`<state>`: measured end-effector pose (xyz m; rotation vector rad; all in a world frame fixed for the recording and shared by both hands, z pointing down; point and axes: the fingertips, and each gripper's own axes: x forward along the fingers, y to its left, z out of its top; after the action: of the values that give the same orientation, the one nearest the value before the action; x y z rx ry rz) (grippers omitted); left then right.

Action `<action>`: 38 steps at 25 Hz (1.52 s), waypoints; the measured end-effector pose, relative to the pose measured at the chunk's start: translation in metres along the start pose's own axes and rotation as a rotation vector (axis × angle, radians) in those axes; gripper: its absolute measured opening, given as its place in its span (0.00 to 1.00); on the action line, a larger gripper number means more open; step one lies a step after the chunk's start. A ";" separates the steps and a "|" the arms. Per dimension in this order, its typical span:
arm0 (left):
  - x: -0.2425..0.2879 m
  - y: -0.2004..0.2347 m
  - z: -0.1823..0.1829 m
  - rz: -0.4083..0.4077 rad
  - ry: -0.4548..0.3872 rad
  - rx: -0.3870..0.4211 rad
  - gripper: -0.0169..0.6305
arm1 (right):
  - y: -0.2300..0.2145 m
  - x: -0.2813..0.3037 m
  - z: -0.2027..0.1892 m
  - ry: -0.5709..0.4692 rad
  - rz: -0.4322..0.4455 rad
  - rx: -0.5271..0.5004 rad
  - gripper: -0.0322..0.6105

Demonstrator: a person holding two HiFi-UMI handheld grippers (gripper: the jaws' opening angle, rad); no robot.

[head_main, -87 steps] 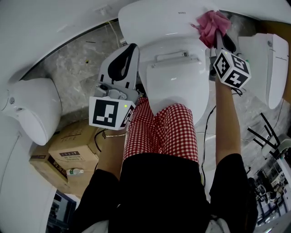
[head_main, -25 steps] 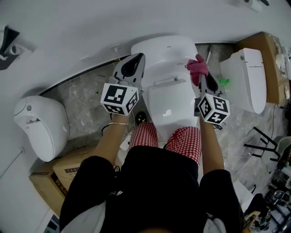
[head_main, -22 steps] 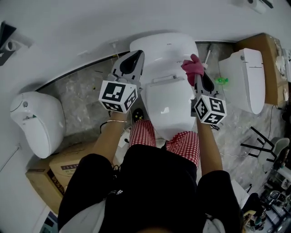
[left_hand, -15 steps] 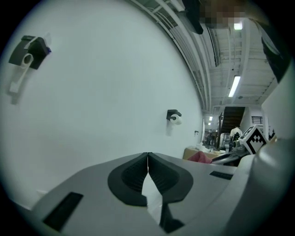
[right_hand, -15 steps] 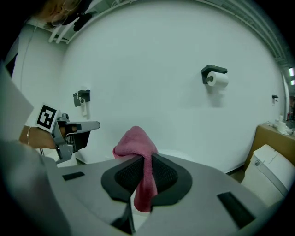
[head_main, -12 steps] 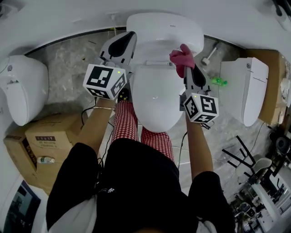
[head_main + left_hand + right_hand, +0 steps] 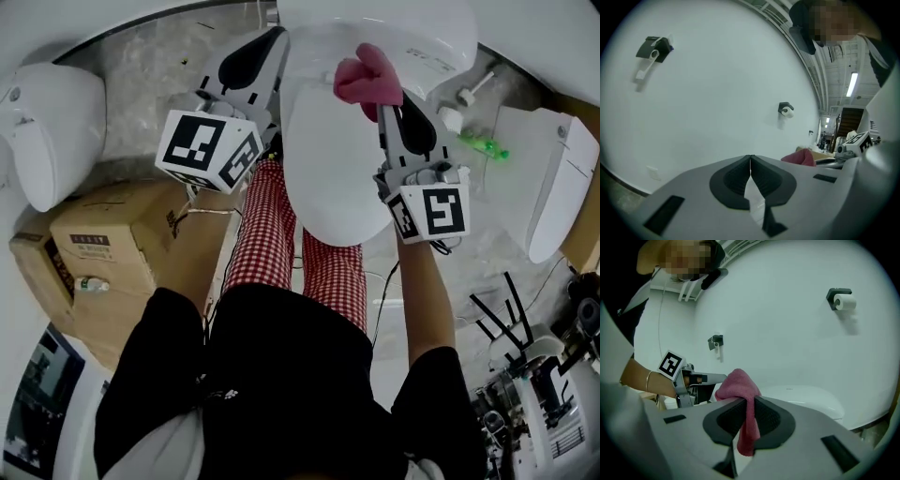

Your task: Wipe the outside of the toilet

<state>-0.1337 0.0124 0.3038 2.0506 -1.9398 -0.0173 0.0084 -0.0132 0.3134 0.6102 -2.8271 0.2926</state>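
The white toilet [image 7: 333,164] stands at the top middle of the head view, lid down, its tank [image 7: 412,33] behind. My right gripper [image 7: 380,103] is shut on a pink cloth [image 7: 366,77], which rests at the back of the lid near the hinge. In the right gripper view the cloth [image 7: 739,390] bunches over the jaws and hangs down between them, with the tank [image 7: 806,401] beyond. My left gripper [image 7: 277,37] is shut and holds nothing, just off the toilet's left side. Its jaws [image 7: 750,161] meet with nothing between them.
Two more white toilets flank this one, at the left [image 7: 47,131] and at the right [image 7: 548,187]. A cardboard box [image 7: 112,244] lies on the floor at the left. A green object [image 7: 483,145] sits by the tank's right. A paper roll holder [image 7: 841,298] hangs on the wall.
The right gripper has carried the pink cloth from the tank's right side leftwards onto the back of the lid. Both grippers now sit nearer to the toilet.
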 end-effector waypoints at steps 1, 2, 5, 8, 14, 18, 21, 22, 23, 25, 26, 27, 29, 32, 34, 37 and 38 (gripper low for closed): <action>-0.002 0.001 -0.008 0.000 0.009 -0.015 0.04 | 0.007 0.005 -0.005 -0.003 0.020 -0.004 0.14; -0.003 0.003 -0.015 -0.001 0.016 -0.028 0.04 | 0.013 0.012 -0.011 -0.003 0.034 -0.009 0.14; -0.004 0.012 -0.030 -0.001 0.022 -0.032 0.04 | 0.027 0.035 -0.027 0.005 0.063 -0.012 0.14; -0.005 0.022 -0.037 -0.005 0.028 -0.036 0.04 | 0.039 0.057 -0.042 0.025 0.087 -0.017 0.14; -0.015 0.050 -0.047 0.016 0.023 -0.045 0.04 | 0.058 0.100 -0.073 0.073 0.122 -0.060 0.14; -0.018 0.063 -0.062 0.009 0.063 -0.070 0.04 | 0.062 0.122 -0.085 0.088 0.123 -0.051 0.14; -0.019 0.075 -0.068 0.014 0.067 -0.087 0.04 | 0.061 0.137 -0.089 0.080 0.112 -0.058 0.14; -0.019 0.079 -0.071 0.015 0.069 -0.098 0.04 | 0.062 0.141 -0.090 0.083 0.109 -0.068 0.14; -0.018 0.082 -0.073 0.016 0.069 -0.108 0.04 | 0.061 0.145 -0.093 0.092 0.106 -0.079 0.14; -0.016 0.086 -0.076 0.017 0.066 -0.123 0.04 | 0.058 0.151 -0.098 0.115 0.093 -0.094 0.14; -0.014 0.088 -0.077 0.017 0.063 -0.125 0.04 | 0.055 0.154 -0.100 0.125 0.083 -0.096 0.14; -0.012 0.089 -0.078 0.017 0.060 -0.127 0.04 | 0.051 0.157 -0.103 0.136 0.071 -0.099 0.14; -0.009 0.092 -0.080 0.016 0.053 -0.125 0.04 | 0.042 0.162 -0.106 0.156 0.045 -0.117 0.14; -0.009 0.097 -0.086 0.035 0.066 -0.097 0.04 | 0.038 0.168 -0.106 0.159 0.031 -0.143 0.14; -0.005 0.093 -0.088 0.020 0.071 -0.084 0.04 | 0.037 0.168 -0.107 0.158 0.029 -0.143 0.14; -0.002 0.079 -0.079 -0.053 0.002 -0.111 0.04 | 0.034 0.167 -0.106 0.148 0.015 -0.150 0.14; -0.002 0.074 -0.077 -0.069 -0.007 -0.094 0.04 | 0.033 0.167 -0.106 0.147 0.010 -0.157 0.14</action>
<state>-0.1883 0.0289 0.3940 2.0579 -1.8347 -0.1293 -0.1338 -0.0211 0.4542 0.5191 -2.6811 0.1109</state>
